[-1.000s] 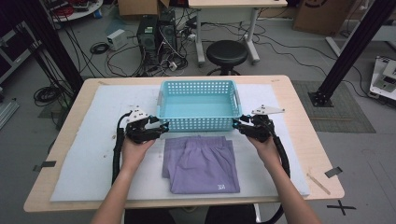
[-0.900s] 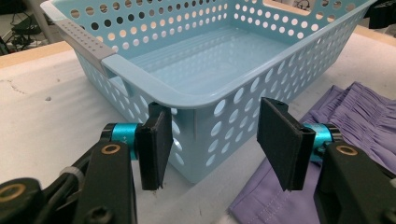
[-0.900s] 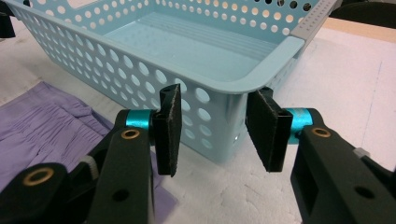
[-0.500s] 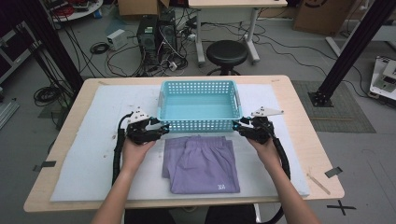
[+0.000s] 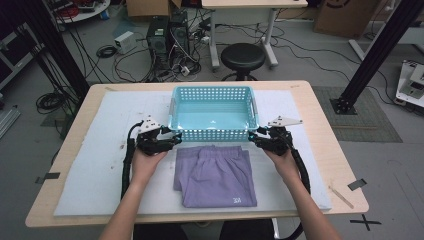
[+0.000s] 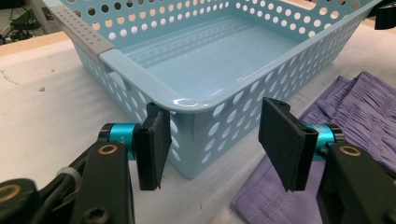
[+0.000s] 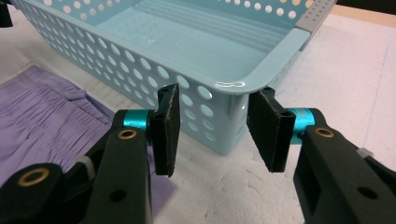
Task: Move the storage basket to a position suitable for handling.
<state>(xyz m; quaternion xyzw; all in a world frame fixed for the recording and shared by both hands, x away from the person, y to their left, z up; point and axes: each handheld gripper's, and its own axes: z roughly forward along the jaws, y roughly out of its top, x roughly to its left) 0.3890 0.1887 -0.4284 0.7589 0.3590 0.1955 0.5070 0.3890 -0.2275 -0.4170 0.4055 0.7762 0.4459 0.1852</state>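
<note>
Item 1: blue perforated basket (image 5: 212, 112), plastic, rectangular, with nothing inside; stands upright on the white mat (image 5: 95, 175) at the far middle of the wooden table (image 5: 330, 150). Grey grip strips sit on its two short rims.

Item 2: purple garment (image 5: 215, 175), folded, gathered waistband toward the basket; lies flat on the mat just in front of the basket's near wall, between the two hands.

Item 3: left gripper (image 5: 174, 140), held in the person's left hand (image 5: 145, 162). Jaws spread apart around the basket's near left corner; the left pad (image 6: 154, 144) sits just outside the wall, contact hard to judge from this angle.

Item 4: right gripper (image 5: 252, 139), held in the right hand (image 5: 282, 160). Jaws parted, straddling the basket's near right corner, grasping nothing; both pads stand close to the plastic.

Item 5: black stool (image 5: 243, 56), on the floor beyond the table.
</note>
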